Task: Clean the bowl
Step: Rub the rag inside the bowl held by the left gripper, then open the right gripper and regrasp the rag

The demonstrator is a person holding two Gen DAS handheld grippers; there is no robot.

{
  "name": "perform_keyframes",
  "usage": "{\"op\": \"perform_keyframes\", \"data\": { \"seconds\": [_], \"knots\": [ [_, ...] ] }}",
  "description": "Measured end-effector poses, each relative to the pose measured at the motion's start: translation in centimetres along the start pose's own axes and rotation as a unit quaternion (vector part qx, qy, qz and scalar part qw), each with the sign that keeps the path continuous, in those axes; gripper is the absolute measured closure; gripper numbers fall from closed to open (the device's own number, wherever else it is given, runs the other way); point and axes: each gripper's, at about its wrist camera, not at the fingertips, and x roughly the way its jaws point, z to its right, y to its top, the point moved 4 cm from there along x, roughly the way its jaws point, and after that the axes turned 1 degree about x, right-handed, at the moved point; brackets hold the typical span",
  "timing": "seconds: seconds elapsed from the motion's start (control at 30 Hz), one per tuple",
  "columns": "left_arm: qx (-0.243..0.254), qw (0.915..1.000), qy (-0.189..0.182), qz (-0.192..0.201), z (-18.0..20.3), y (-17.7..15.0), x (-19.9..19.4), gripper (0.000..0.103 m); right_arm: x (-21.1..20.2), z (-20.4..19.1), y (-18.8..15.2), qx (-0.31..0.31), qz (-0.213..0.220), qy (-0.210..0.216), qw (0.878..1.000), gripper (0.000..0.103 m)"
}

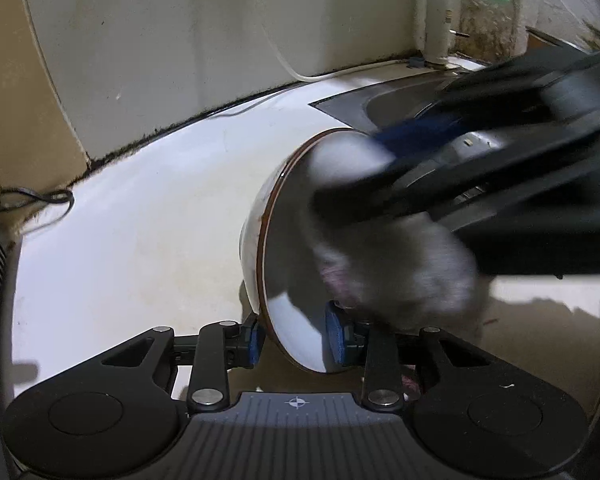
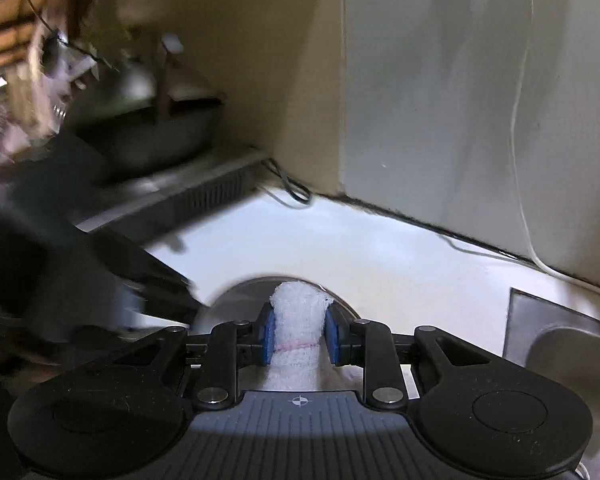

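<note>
Left wrist view: the left gripper point(image 1: 296, 340) has its jaws clamped on the rim of the bowl point(image 1: 284, 248), tipping it on edge over the white desk point(image 1: 140, 240), probably so its inside faces the right gripper point(image 2: 298, 336). That gripper's jaws pinch a white cloth point(image 2: 298, 320) that reaches into the bowl, which holds nothing else visible. A steel sink point(image 2: 560, 344) lies just beside.
</note>
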Motion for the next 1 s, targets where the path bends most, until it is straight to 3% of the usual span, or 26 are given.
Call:
{"op": "perform_keyframes", "data": {
  "seconds": [0.17,0.23,0.33,0.47,0.6,0.73,0.87,0.93,1.0],
  "knots": [
    [0.014,0.9997,0.017,0.003,0.5,0.3,0.1,0.067,0.3,0.4,-1.2,0.005,-0.042,0.010,0.999,0.078],
    [0.004,0.9999,0.016,0.001,0.3,0.4,0.3,0.068,-1.2,0.7,-1.4,-0.007,-0.071,0.040,0.997,0.078],
    [0.000,0.9999,0.017,0.000,0.4,0.6,0.5,0.068,-3.3,0.2,-1.7,-0.038,-0.064,0.027,0.997,0.077],
    [0.011,0.9996,0.026,0.001,0.9,0.7,0.3,0.070,-4.7,0.3,-0.1,-0.015,-0.015,0.004,1.000,0.078],
    [0.025,0.9992,0.031,0.006,1.4,0.8,-0.1,0.070,-0.2,0.5,-0.4,-0.024,-0.032,-0.031,0.999,0.078],
    [0.026,0.9990,0.036,0.009,1.4,1.2,-0.1,0.072,1.3,1.4,-1.4,-0.005,-0.061,-0.004,0.998,0.078],
    [0.008,0.9994,0.034,0.002,0.7,1.2,0.6,0.073,-0.1,1.7,-1.6,-0.035,-0.115,0.075,0.990,0.077],
    [0.004,0.9995,0.030,0.001,0.7,1.1,0.6,0.073,-0.9,2.3,-1.2,-0.054,-0.132,0.086,0.986,0.077],
    [0.003,0.9995,0.030,0.001,0.7,1.2,0.7,0.072,-2.4,2.5,-0.6,-0.076,-0.123,0.066,0.987,0.078]
  ]
}}
